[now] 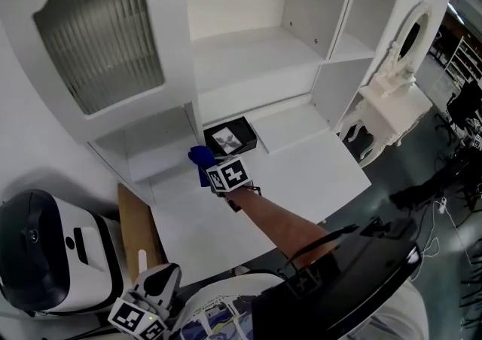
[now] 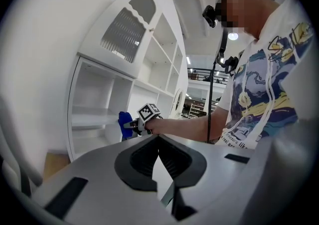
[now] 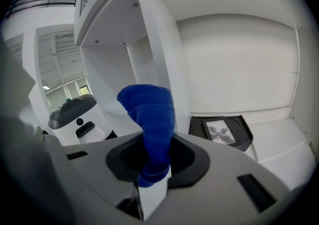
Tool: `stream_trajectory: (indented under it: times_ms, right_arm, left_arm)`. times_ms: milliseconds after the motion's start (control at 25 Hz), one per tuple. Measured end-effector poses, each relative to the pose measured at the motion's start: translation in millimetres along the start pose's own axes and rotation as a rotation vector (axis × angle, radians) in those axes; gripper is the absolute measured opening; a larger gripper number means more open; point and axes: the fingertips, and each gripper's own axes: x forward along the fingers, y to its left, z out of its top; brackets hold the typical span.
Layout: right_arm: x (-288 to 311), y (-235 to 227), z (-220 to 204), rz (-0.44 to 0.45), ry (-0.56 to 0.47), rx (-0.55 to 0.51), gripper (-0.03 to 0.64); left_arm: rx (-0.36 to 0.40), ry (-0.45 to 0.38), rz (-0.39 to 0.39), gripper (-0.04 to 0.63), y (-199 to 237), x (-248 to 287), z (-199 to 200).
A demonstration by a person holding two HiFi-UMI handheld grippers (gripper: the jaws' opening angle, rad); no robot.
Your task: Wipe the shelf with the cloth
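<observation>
A blue cloth (image 1: 200, 159) is pinched in my right gripper (image 1: 215, 171), which is shut on it. The cloth (image 3: 149, 119) stands up out of the right gripper (image 3: 153, 171) and folds over at its top. In the head view the gripper hovers over the back of the white shelf surface (image 1: 301, 176), just in front of the upright divider (image 1: 190, 116) of the white shelf unit. My left gripper (image 1: 147, 304) is low at the bottom left, far from the shelf. The left gripper view shows the left gripper (image 2: 159, 140) shut on nothing, with the cloth (image 2: 124, 121) in the distance.
A black tray with a picture (image 1: 231, 139) lies on the shelf right of the cloth. A white and black device (image 1: 45, 263) and a brown board (image 1: 139, 233) are at the left. A white dressing table (image 1: 392, 97) stands at the right. An open cabinet door (image 1: 98, 29) hangs above left.
</observation>
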Motion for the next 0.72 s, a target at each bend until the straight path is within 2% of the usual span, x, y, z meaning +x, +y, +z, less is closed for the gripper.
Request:
stream_trajectory:
  times_ms: [280,480,720]
  right_arm:
    - [-15.0,-12.0,-35.4,0.038,0.038,0.013,0.101]
    - [-38.5,-24.7,-70.5,0.071,0.052,0.045,0.101]
    - [-69.6,-29.7,-116.6,0.142,0.065,0.060,0.101]
  left_arm:
    - [0.003,0.017,-0.032,0.012,-12.1,23.6,-2.3]
    - [0.037,0.024,-0.049,0.012,-18.7,47.1,-8.3]
    - [0.021,0.049,-0.052,0.012,-30.4,79.1,-14.4]
